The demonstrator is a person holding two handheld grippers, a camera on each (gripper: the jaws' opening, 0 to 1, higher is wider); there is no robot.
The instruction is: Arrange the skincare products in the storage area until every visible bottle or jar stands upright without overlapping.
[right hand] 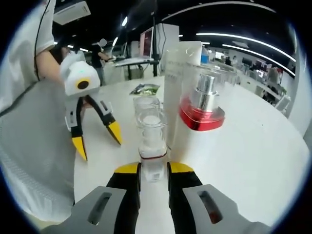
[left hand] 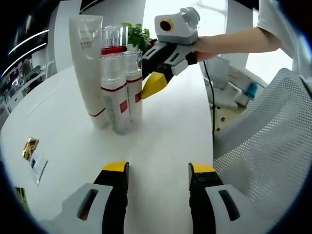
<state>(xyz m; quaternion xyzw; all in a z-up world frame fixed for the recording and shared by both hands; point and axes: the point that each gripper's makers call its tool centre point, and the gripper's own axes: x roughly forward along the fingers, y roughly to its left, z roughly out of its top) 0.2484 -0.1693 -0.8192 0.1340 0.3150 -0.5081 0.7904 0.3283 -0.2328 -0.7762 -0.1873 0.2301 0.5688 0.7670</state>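
Several skincare items stand upright in a tight cluster on the white table (left hand: 161, 136). They are a tall white tube (left hand: 90, 68) and clear-capped bottles with red bands (left hand: 114, 92). My right gripper (left hand: 153, 85) reaches in from the right, a yellow fingertip against the small bottle (left hand: 133, 80). In the right gripper view that small clear-capped bottle (right hand: 152, 146) sits between the jaws of my right gripper (right hand: 154, 168), which is shut on it. Behind it are the white tube (right hand: 176, 83) and a red-banded bottle (right hand: 202, 107). My left gripper (left hand: 158, 169) is open with nothing in it, back from the cluster, and its spread jaws (right hand: 97, 139) also show from the front.
Two small sachets (left hand: 32, 155) lie near the table's left edge, and a packet (right hand: 145, 88) lies farther along the table. A grey mesh chair back (left hand: 273, 146) stands at the table's right side. A green plant (left hand: 136, 34) is behind the cluster.
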